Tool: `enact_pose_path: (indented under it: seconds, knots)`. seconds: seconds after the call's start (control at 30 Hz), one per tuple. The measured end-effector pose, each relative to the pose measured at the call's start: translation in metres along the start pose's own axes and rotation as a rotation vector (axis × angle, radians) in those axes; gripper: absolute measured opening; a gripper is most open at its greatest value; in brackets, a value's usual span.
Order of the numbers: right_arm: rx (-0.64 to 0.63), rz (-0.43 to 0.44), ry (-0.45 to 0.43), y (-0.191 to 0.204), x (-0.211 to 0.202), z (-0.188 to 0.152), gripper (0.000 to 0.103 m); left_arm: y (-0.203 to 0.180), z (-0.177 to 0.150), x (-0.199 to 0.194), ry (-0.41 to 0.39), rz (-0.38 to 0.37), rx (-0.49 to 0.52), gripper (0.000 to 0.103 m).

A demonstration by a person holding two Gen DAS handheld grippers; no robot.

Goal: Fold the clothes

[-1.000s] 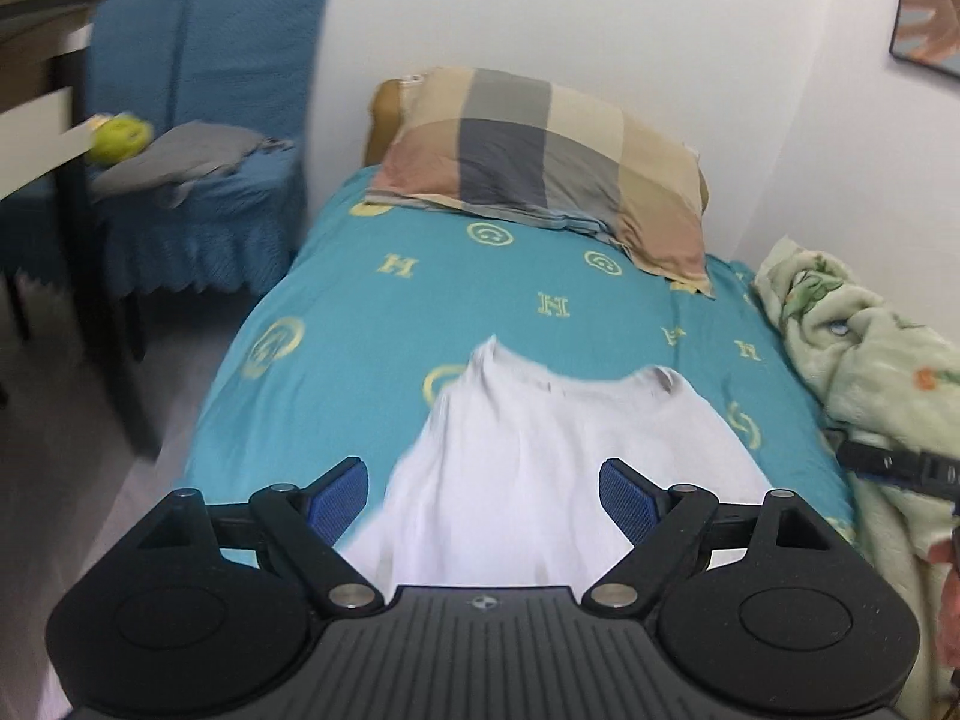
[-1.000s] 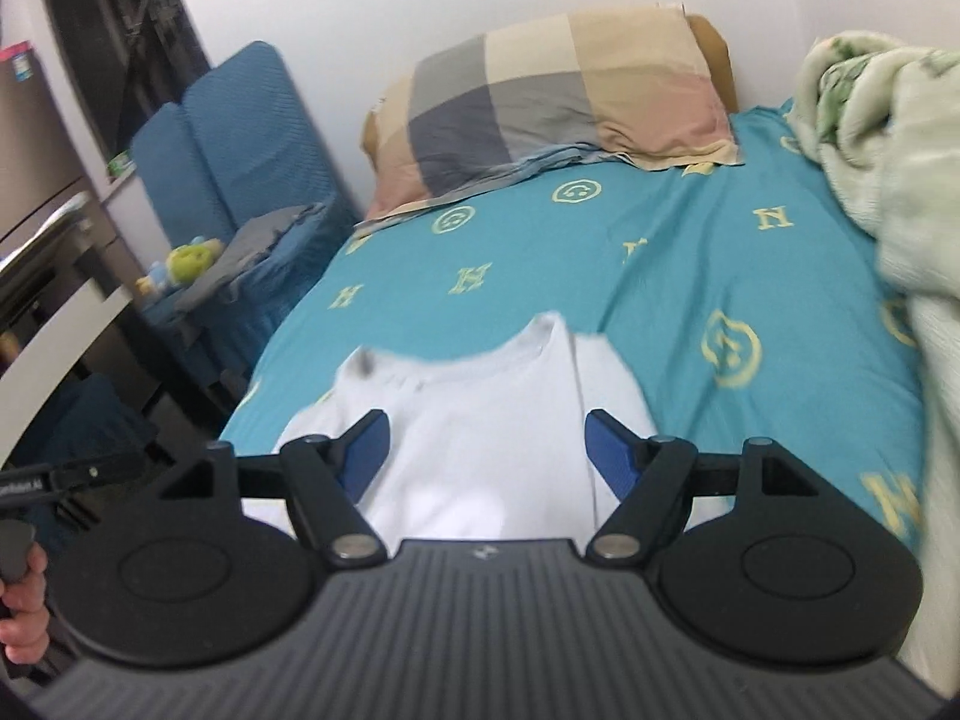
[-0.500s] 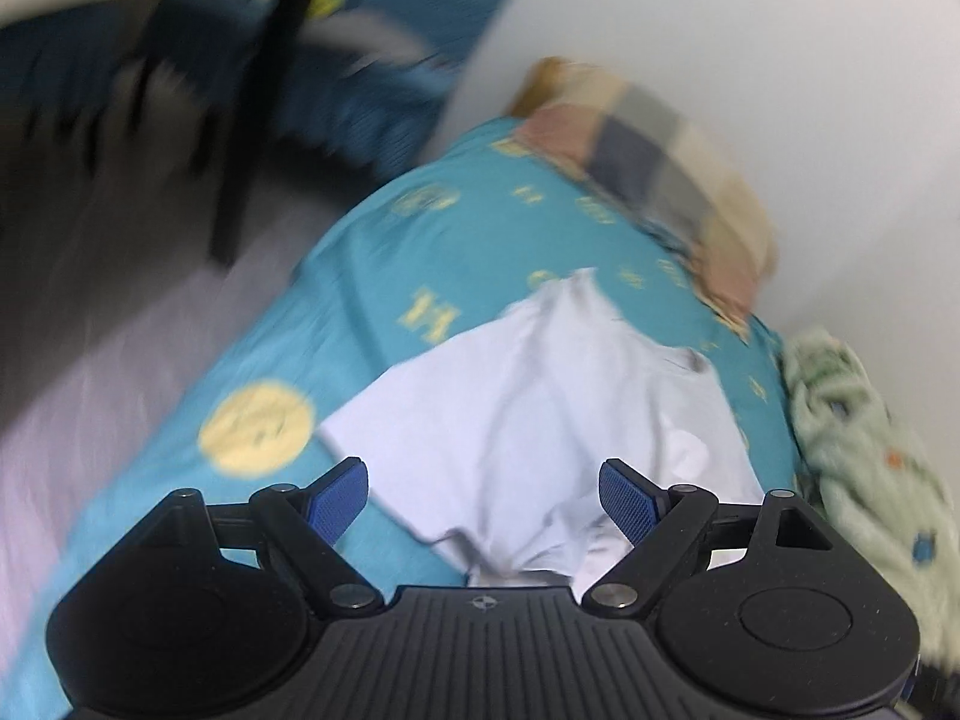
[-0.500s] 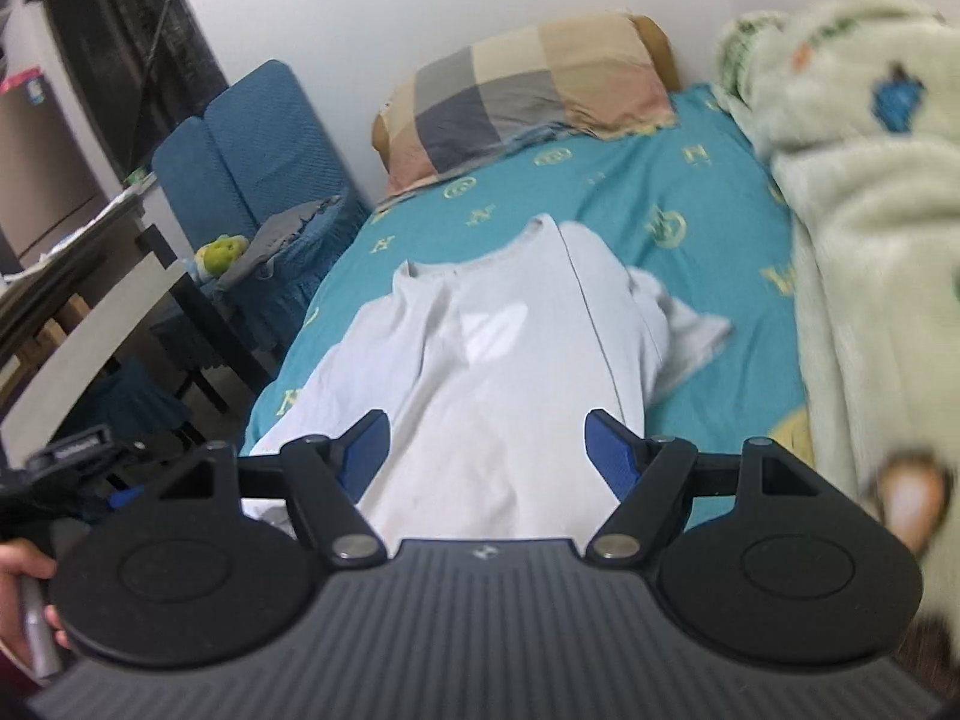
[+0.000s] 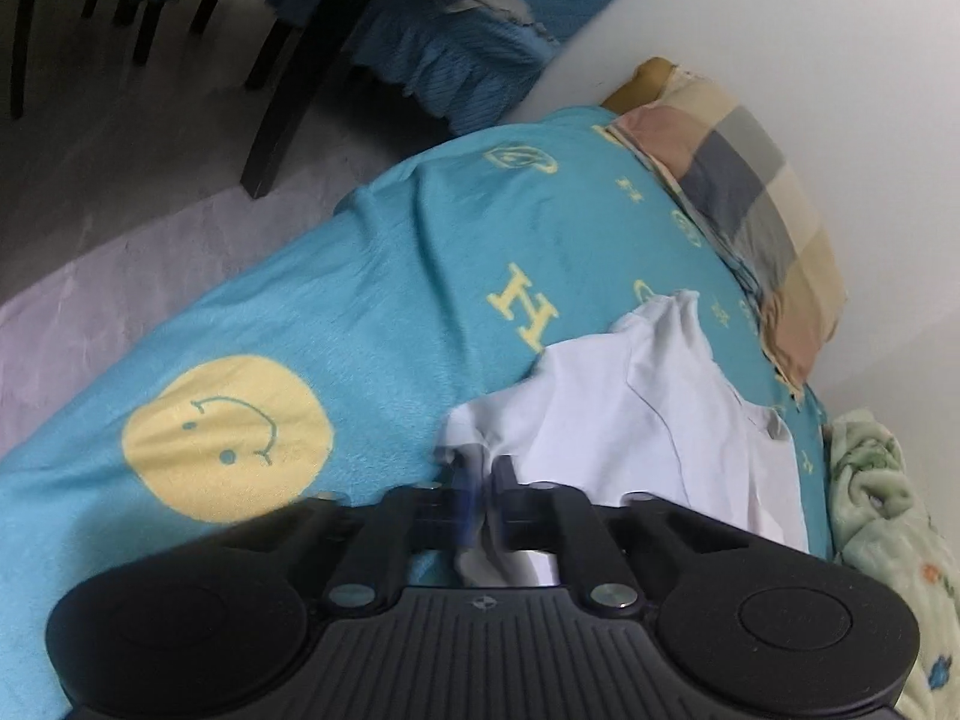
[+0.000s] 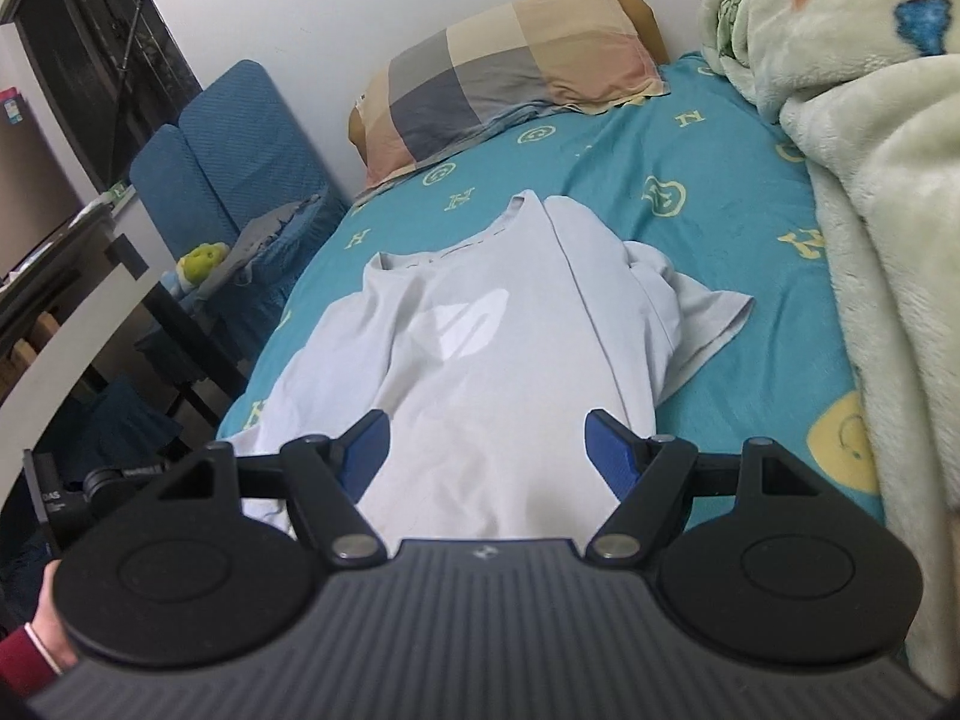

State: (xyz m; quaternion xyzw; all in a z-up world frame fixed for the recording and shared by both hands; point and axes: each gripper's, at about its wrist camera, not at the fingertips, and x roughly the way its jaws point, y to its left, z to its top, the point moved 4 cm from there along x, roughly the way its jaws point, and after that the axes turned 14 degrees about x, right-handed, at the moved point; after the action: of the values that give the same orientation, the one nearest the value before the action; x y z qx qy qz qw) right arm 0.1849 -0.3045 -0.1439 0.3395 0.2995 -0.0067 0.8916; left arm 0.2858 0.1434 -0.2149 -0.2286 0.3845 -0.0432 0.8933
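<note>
The left claw (image 5: pixel 477 483) pinches the white shirt's (image 5: pixel 630 420) edge on the teal bedspread (image 5: pixel 372 312).

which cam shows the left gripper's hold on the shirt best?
Left wrist: the left gripper is shut on the white shirt at its bunched edge, right in frame. The right wrist view shows only part of that gripper's body at far left; the pinch itself is hidden.

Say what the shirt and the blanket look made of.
Shirt: thin matte white knit, probably cotton jersey; it drapes in soft creases and shows stitched seams. Blanket: thick, fuzzy pale-green fleece, likely synthetic plush; its nap looks tufted.
</note>
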Motion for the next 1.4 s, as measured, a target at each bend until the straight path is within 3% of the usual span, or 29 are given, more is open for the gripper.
enact_pose_path:
  seconds: [0.1,0.2,0.33,0.5,0.6,0.73,0.77,0.8,0.83,0.9,1.0,1.03,1.1,1.3,1.4]
  knots:
    - [0.01,-0.004,0.005,-0.001,0.008,0.002,0.074,-0.003,0.012,-0.012,-0.061,0.028,0.036,0.004]
    - [0.014,-0.001,0.002,-0.002,0.01,0.003,0.074,-0.006,0.046,-0.034,-0.132,0.046,0.062,0.004]
    - [-0.007,-0.02,-0.028,-0.004,0.01,0.004,0.074,-0.003,0.113,-0.039,-0.202,0.155,0.143,0.004]
    - [-0.004,-0.028,-0.032,-0.008,0.017,0.009,0.074,0.004,0.173,0.004,-0.159,0.308,0.2,0.004]
    - [-0.015,-0.043,-0.029,-0.011,0.024,0.01,0.074,0.012,0.18,0.043,-0.093,0.398,0.268,0.004]
    - [-0.016,-0.049,-0.008,-0.015,0.036,0.008,0.074,0.021,0.159,0.073,-0.029,0.362,0.262,0.007]
    - [-0.018,-0.052,-0.002,-0.016,0.039,0.007,0.074,0.024,0.153,0.071,-0.022,0.343,0.261,0.01]
    - [-0.018,-0.054,0.004,-0.016,0.041,0.007,0.074,0.026,0.148,0.069,-0.014,0.325,0.26,0.021]
    - [-0.019,-0.051,0.008,-0.016,0.043,0.007,0.074,0.026,0.142,0.063,-0.007,0.309,0.262,0.032]
    - [-0.022,-0.042,0.01,-0.016,0.044,0.008,0.074,0.025,0.131,0.046,0.006,0.272,0.264,0.04]
    - [-0.028,-0.032,0.005,-0.014,0.04,0.009,0.074,0.019,0.112,0.002,0.034,0.208,0.271,0.045]
    - [-0.028,-0.027,0.0,-0.013,0.038,0.01,0.074,0.016,0.102,-0.013,0.05,0.178,0.281,0.051]
    - [-0.036,-0.02,-0.009,-0.01,0.031,0.01,0.074,0.007,0.075,-0.047,0.119,0.119,0.324,0.059]
    - [-0.078,-0.012,-0.027,-0.004,0.008,0.011,0.074,-0.018,-0.02,-0.134,0.391,-0.027,0.376,0.06]
    - [-0.092,-0.005,-0.009,0.0,-0.009,0.01,0.074,-0.028,-0.064,-0.155,0.489,-0.036,0.381,0.059]
